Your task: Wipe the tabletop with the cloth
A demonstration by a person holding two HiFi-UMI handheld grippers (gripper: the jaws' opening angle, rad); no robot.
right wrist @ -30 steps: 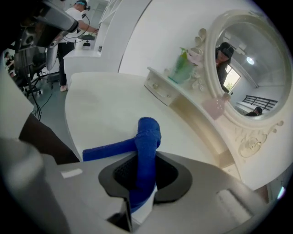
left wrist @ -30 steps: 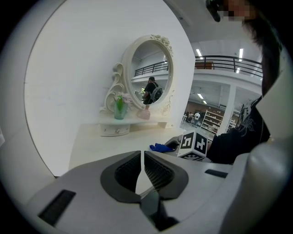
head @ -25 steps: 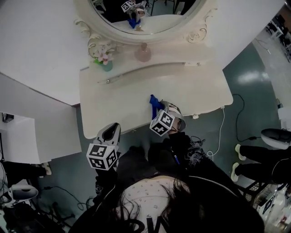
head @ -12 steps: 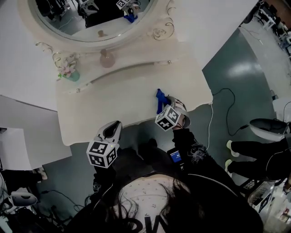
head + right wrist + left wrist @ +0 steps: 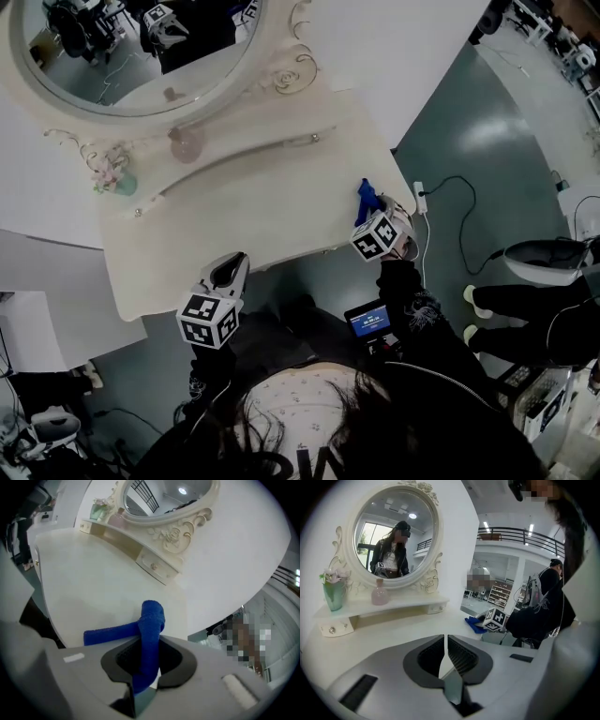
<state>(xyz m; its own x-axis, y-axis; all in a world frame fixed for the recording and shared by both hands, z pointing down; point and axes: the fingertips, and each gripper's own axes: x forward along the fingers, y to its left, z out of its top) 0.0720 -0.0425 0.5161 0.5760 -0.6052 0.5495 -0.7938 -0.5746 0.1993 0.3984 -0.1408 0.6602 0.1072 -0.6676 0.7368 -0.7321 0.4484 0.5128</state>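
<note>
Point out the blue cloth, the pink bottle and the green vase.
blue cloth point(image 5: 151, 620), right gripper view, on its upright fold.
pink bottle point(image 5: 379, 597), left gripper view, on its round body.
green vase point(image 5: 333, 597), left gripper view, on its body below the flowers.

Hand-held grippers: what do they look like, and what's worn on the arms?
The left hand-held gripper and right hand-held gripper are pale grey shells with dark ribbed pads, each carrying a white cube of black square markers. Black sleeves; the right sleeve is pale-patterned.
</note>
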